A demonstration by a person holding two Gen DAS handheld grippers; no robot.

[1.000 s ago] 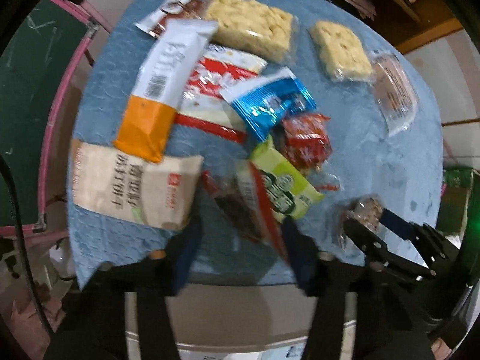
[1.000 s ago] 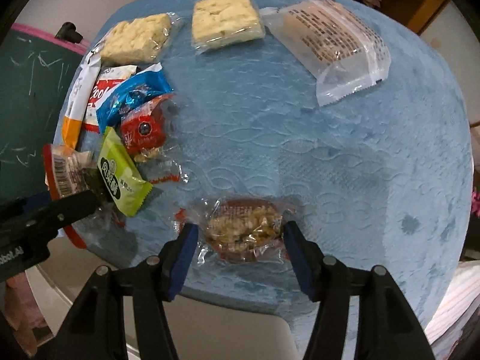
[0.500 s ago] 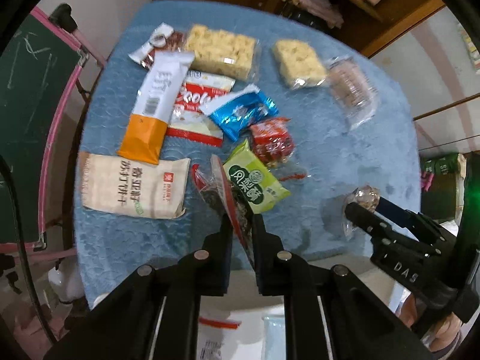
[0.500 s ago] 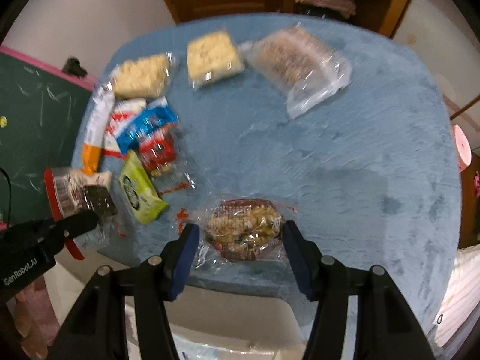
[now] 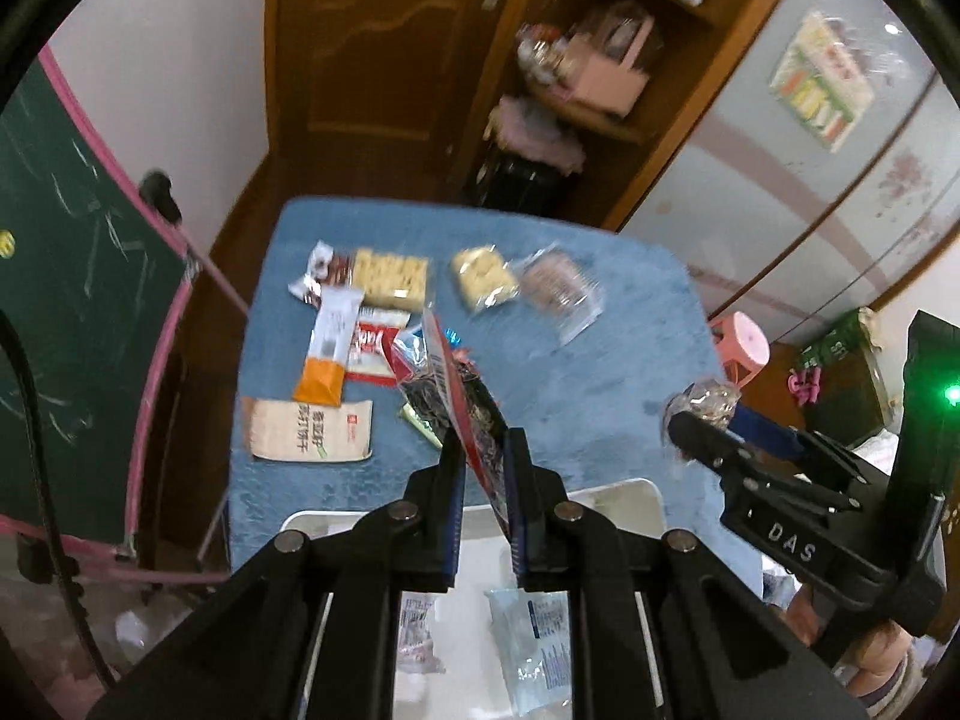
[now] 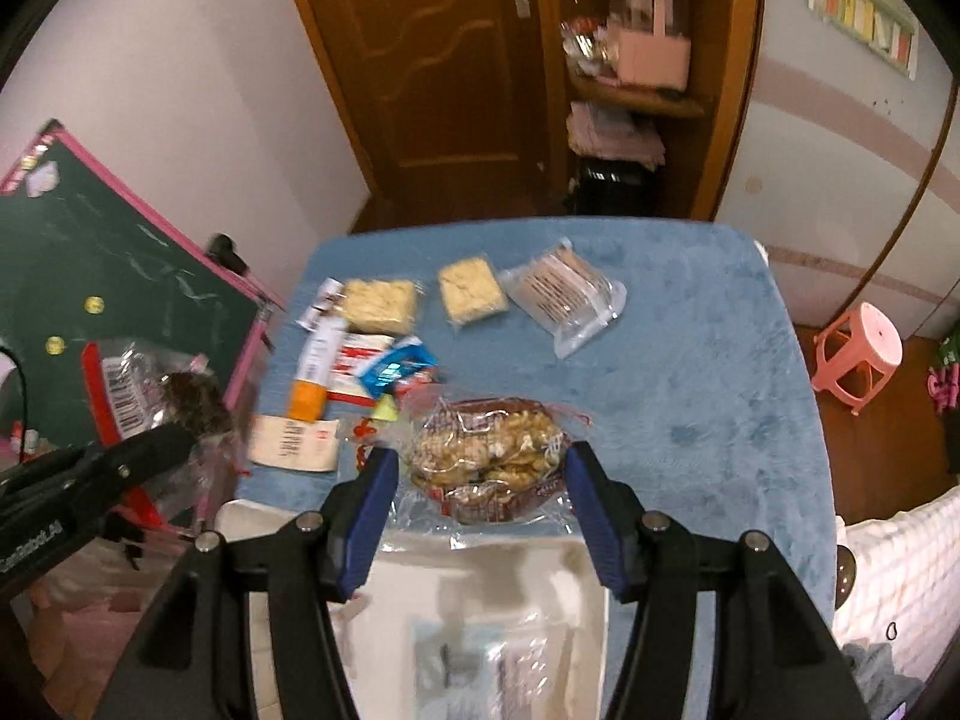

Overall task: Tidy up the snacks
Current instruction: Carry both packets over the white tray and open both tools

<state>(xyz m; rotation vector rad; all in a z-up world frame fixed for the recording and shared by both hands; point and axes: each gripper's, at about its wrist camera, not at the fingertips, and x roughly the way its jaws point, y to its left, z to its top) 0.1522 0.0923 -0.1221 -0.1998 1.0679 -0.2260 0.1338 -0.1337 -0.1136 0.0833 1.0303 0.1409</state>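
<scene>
The left gripper is closed tight on a thin clear packet with a red edge, which holds something dark; the pads pinch its lower end. This packet stands on its edge, and its long axis runs from the pads toward about 11 o'clock in the left wrist view, above the table. The right gripper stands about half open, and its blue pads press on both sides of a clear bag of pale nuts, with a dark red tray under the nuts. The bag is wide, with its long axis across the gripper from 9 to 3 o'clock, and it hangs over the near edge of the table. Below both grippers, at 6 o'clock, there is a white box with some clear packets inside. The table has a blue textured cover. On it, at about 10 to 12 o'clock from the right gripper, lie other snacks: a beige packet, an orange and white bar, a blue packet, two yellow cakes in clear wrap and a clear packet of brown biscuits. Around the table there are a green chalkboard with a pink frame at 9 o'clock, a brown wooden door and shelves at 12 o'clock, and a pink stool at 3 o'clock.
</scene>
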